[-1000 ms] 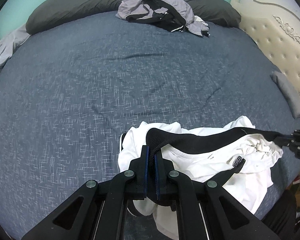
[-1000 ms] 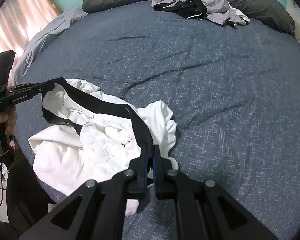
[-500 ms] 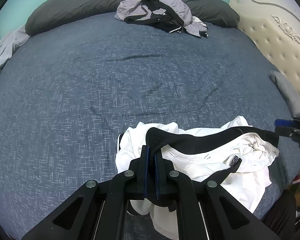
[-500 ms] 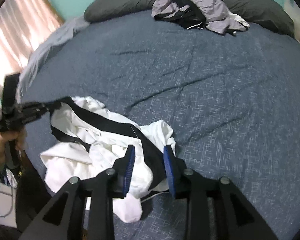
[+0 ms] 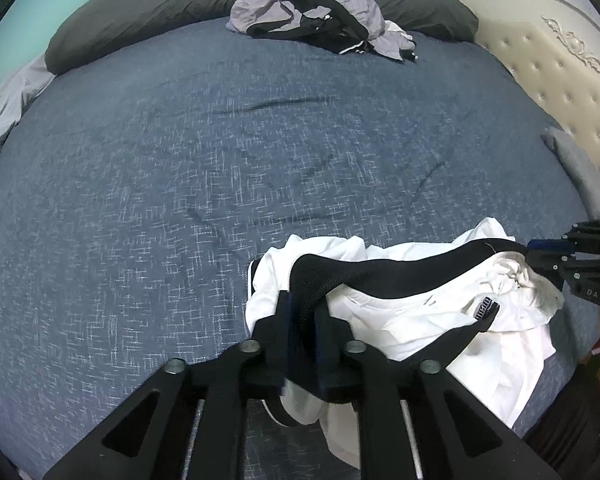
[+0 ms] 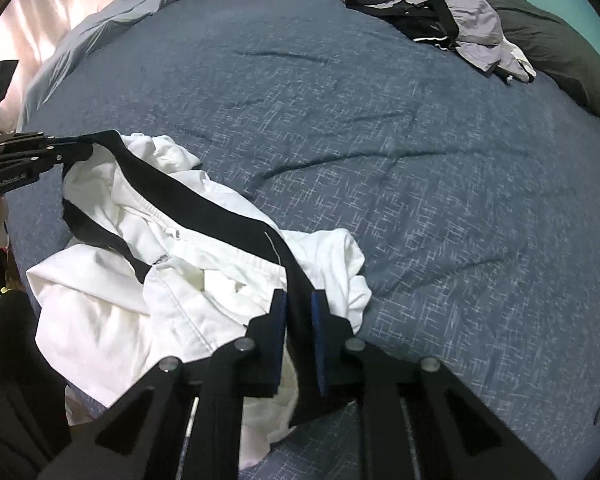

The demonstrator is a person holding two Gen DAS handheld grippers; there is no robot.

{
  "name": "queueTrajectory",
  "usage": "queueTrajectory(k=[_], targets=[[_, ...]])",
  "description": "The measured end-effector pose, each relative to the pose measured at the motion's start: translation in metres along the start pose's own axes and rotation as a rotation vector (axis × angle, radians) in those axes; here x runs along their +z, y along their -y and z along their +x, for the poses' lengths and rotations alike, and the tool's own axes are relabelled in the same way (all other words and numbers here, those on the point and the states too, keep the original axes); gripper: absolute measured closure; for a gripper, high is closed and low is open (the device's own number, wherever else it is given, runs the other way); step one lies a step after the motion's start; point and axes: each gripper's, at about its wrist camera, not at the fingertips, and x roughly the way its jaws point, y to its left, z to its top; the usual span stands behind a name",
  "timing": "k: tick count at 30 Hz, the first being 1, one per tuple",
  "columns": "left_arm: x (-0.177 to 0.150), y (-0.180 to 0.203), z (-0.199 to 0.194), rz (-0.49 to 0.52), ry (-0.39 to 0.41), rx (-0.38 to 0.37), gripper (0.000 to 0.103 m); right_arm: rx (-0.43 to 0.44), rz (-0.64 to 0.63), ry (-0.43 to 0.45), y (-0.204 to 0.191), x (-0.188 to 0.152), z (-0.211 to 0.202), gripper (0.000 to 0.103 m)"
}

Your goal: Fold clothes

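The white shorts (image 5: 452, 320) lay crumpled at the bed's (image 5: 260, 160) near edge, their black waistband (image 6: 220, 216) stretched left-to-right between both grippers. The left gripper (image 5: 302, 316) had just been opening, its fingers slack around the band's left end; the right gripper (image 6: 298, 312) had just been closing, clamped on the right end.

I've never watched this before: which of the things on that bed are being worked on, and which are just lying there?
In use:
- white garment, its black band between both grippers
- left gripper
- right gripper

Lying about:
- grey and black clothes
- dark pillow
- blue bedspread, serving only as the work surface

White shorts' black waistband (image 6: 220, 216) between hand-held gripper (image 6: 298, 308)
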Motion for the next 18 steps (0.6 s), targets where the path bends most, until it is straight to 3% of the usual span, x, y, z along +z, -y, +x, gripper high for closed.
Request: queueTrajectory(k=[2, 8, 18], targets=[[0.002, 0.000, 0.000, 0.003, 0.003, -0.004, 0.071, 0.000, -0.008, 0.003, -0.001, 0.000, -0.001, 0.094], [0.007, 0.010, 0.008, 0.050, -0.020, 0.003, 0.071, 0.002, -0.010, 0.018, -0.001, 0.000, -0.007, 0.095], [0.000, -0.003, 0.028, -0.012, -0.066, 0.000, 0.071, 0.005, 0.003, 0.033, 0.006, -0.003, -0.011, 0.095]])
